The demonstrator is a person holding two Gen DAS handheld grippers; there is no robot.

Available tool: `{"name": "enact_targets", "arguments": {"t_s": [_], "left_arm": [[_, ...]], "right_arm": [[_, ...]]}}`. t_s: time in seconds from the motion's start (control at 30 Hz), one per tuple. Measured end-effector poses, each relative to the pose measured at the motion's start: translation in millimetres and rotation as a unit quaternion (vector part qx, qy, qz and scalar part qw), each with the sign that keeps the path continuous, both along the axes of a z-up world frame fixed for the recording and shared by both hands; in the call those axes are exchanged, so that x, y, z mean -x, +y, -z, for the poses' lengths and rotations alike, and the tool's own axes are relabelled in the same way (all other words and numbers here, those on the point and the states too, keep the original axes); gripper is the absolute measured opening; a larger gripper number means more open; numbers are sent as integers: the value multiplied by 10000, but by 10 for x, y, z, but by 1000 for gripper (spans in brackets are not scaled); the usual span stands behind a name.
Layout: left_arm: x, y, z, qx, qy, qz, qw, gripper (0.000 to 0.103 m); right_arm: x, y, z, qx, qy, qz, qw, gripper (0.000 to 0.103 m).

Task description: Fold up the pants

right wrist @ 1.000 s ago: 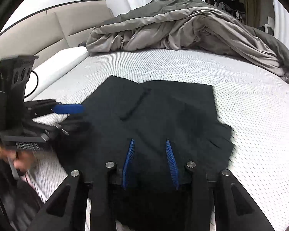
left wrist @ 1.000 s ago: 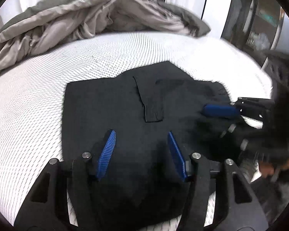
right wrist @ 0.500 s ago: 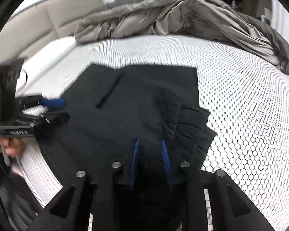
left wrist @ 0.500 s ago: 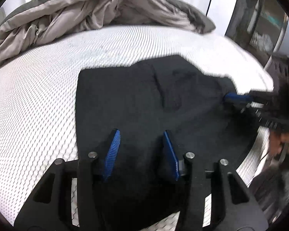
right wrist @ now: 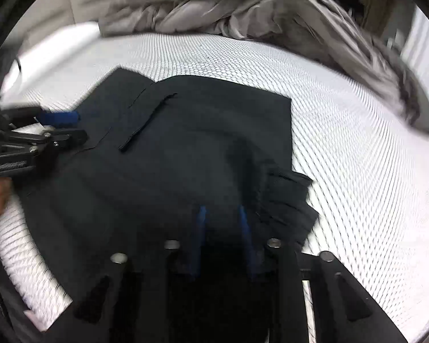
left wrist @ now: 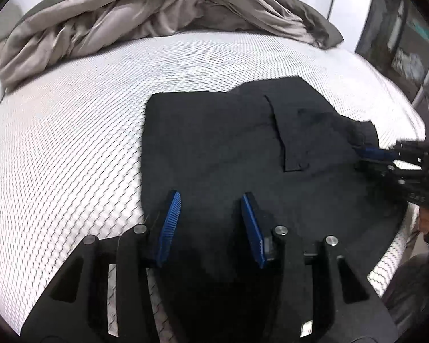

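Note:
Black pants [left wrist: 228, 143] lie spread flat on a white mesh mattress [left wrist: 71, 143]. My left gripper [left wrist: 210, 195] hovers low over their near left edge. Its jaws are closing, with dark cloth between the blue pads, and I see no pinch. In the right wrist view the pants [right wrist: 200, 143] bunch into pleats [right wrist: 286, 200] just right of my right gripper [right wrist: 221, 210]. Its jaws are narrow and still closing, with cloth gathered between the pads. The left wrist view shows the right gripper [left wrist: 366, 157] at the pants' raised right corner.
A crumpled grey duvet [left wrist: 157, 14] is heaped along the far side of the bed. A padded headboard [right wrist: 80, 0] stands at the back left. Dark shelving [left wrist: 409, 43] rises beyond the bed's right edge. A person's hand [left wrist: 426, 217] holds the right gripper.
Both grippers have crept forward over the pants and their jaws have narrowed. The cloth beside the right gripper has rumpled into pleats and its corner has lifted.

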State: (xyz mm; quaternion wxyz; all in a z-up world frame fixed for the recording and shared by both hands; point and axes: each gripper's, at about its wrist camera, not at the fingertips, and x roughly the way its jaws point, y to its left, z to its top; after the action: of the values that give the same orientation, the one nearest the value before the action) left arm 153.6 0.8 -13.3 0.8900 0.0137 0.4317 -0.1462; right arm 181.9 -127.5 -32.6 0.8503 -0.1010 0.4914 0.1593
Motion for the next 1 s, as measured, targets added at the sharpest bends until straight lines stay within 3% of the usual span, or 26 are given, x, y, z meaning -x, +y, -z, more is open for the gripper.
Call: {"name": "enact_targets", "arguments": {"t_s": [0.1,0.17,0.27,0.37,0.43,0.5,0.6,0.7,0.8,0.87,1.0], "left_arm": [[53,93,-142,357,-90,-29,9993,39],[-11,-13,-220,396,-170,9,9991,39],[-203,-317,-208,186,-112,175,9996,39],[-409,-534,7,-360,94,160,9992,39],[-427,-499,35,-248,98,246,9993,39],[-394,-385,-11,-285,82,148,9994,39],[-376,-185,-33,-189,184,-44,9996,39],[-394,-120,-137,-77,126,-127,9998,39],[-537,-142,-275,188,-155,-148,9996,39],[-647,-200,-259,382,-104,-186,9990,39],[-844,-373,-4,51,140,-359,9992,39]], "right_arm": [[55,-149,-173,-700,159,170,9973,28],[85,-118,-332,-1160,-16,189,9931,29],[-7,228,-334,-564,-409,167,9974,30],[-228,550,-96,-337,-138,107,9993,30],[-292,673,93,46,54,-42,10000,30],[-218,653,99,240,17,-107,9997,30],[-201,310,9,637,16,329,9974,27],[-184,50,-79,-53,240,411,9989,28],[-192,137,-213,-381,51,452,9982,31],[-251,277,-243,-573,-71,411,9975,32],[-495,535,-63,-640,205,521,9964,32]]}}
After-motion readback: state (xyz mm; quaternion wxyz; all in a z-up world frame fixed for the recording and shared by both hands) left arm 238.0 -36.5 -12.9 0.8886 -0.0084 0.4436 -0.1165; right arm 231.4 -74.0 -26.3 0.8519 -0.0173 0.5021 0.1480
